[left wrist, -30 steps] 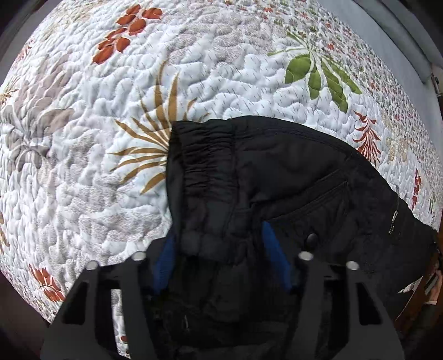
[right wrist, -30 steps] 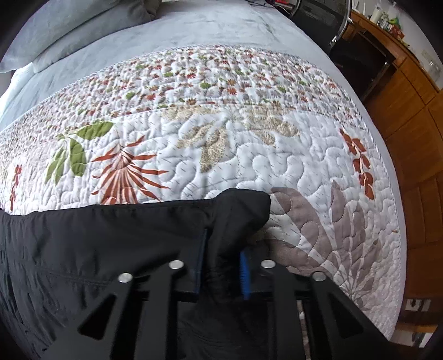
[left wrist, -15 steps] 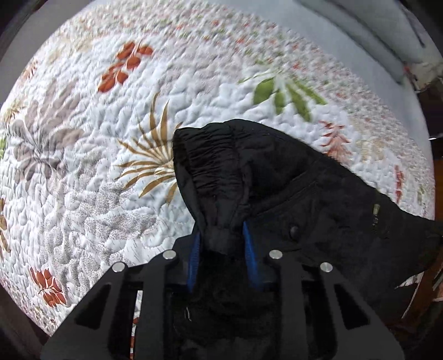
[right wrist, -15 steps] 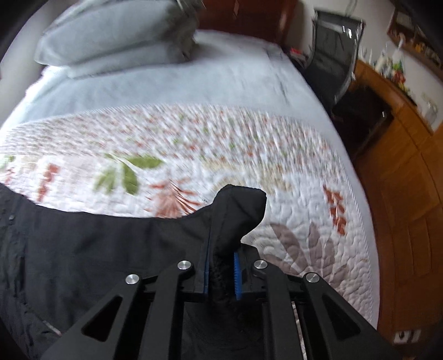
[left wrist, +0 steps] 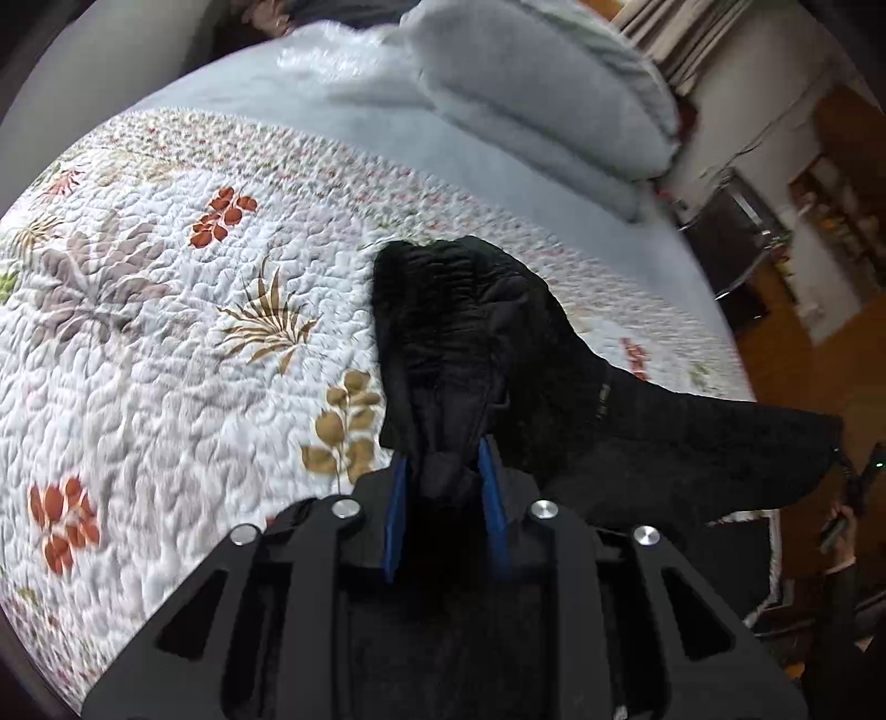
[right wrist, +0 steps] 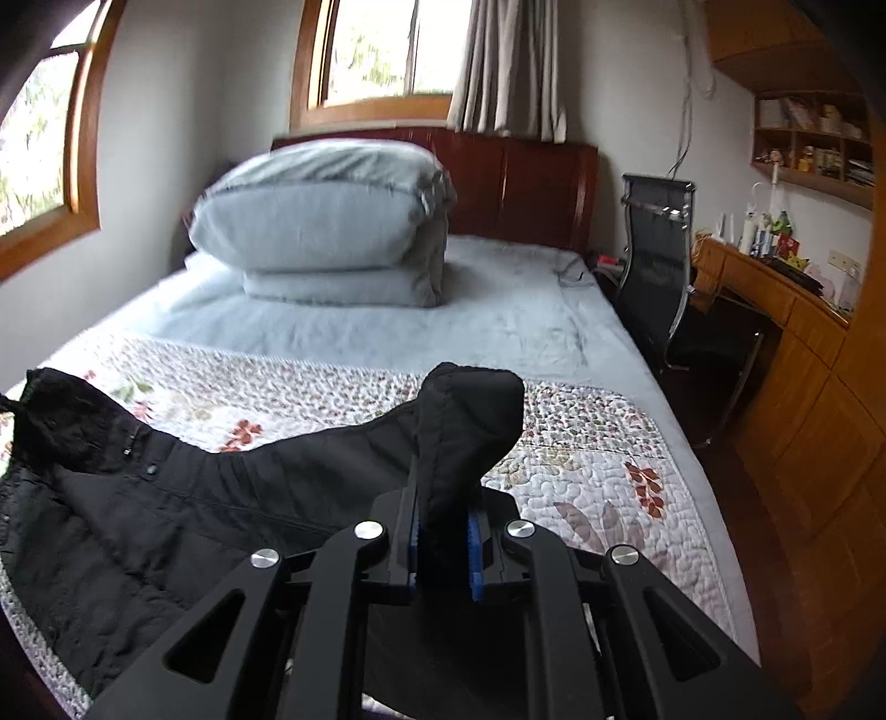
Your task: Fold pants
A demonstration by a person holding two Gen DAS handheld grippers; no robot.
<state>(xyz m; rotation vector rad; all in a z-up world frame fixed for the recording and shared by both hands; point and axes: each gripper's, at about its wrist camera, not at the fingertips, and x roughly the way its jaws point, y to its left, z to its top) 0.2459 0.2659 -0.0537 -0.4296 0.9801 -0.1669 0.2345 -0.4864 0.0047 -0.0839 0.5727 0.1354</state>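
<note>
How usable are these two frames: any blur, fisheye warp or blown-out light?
Left wrist view: motion smear on the grey bedding and the quilt toward the far edge; the black pants are too dark for detail. Right wrist view: sharper; the windows are overexposed, and their frames and the cabinets bow with fisheye warp.

**Both grippers clamped, pitched downward**

Left gripper [left wrist: 443, 465]: seen at lower centre of frame, blue pads [left wrist: 396, 518] pinched tight on a bunch of the black pants [left wrist: 470, 343]. Right gripper [right wrist: 444, 531]: lower centre, pads clamped on a pants fold standing up above the fingertips. Both are angled downward.
</note>
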